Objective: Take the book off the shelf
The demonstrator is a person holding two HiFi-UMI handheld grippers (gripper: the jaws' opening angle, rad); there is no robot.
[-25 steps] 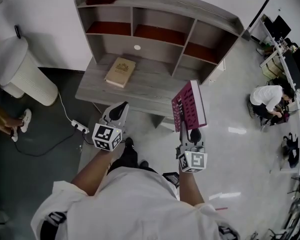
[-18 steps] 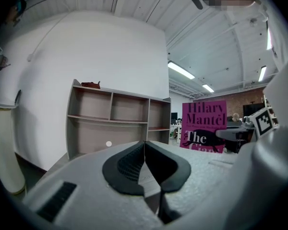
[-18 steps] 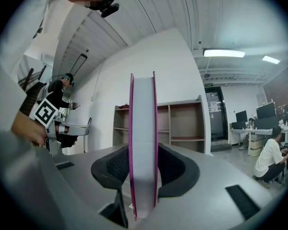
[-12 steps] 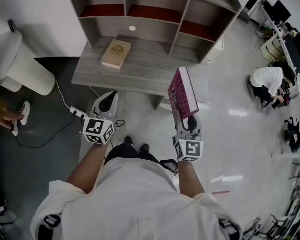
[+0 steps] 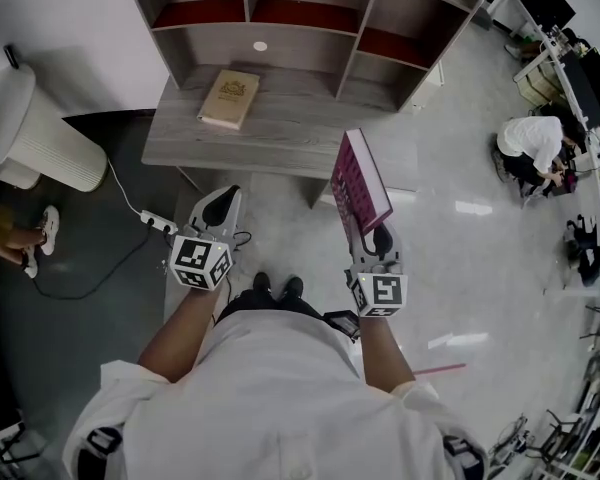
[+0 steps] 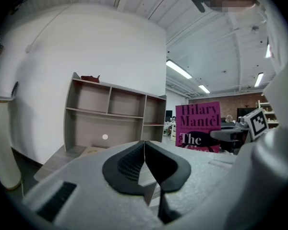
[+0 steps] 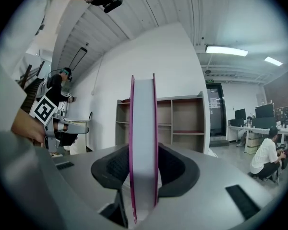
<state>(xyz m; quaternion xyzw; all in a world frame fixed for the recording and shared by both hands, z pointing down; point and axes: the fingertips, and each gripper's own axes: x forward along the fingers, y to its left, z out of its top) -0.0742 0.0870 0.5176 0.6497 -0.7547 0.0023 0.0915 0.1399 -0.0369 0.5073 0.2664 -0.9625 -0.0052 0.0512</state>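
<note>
Right gripper point(image 5: 372, 246) is clamping the magenta book point(image 5: 358, 188) upright, long axis pointing far toward the shelf point(image 5: 310, 30) and clear of it. Left gripper point(image 5: 218, 210), jaws together and empty, is hovering to its left.

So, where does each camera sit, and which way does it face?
Head view: on the person's head, steeply down at the grey wooden shelf unit; white sleeves, left hand-held gripper and right hand-held gripper show.
Left gripper view: on the left hand-held gripper, forward along its shut jaws toward the shelf.
Right gripper view: on the right hand-held gripper, along jaws clamping the magenta rectangular book.
Shared: shelf unit and book in all three.
</note>
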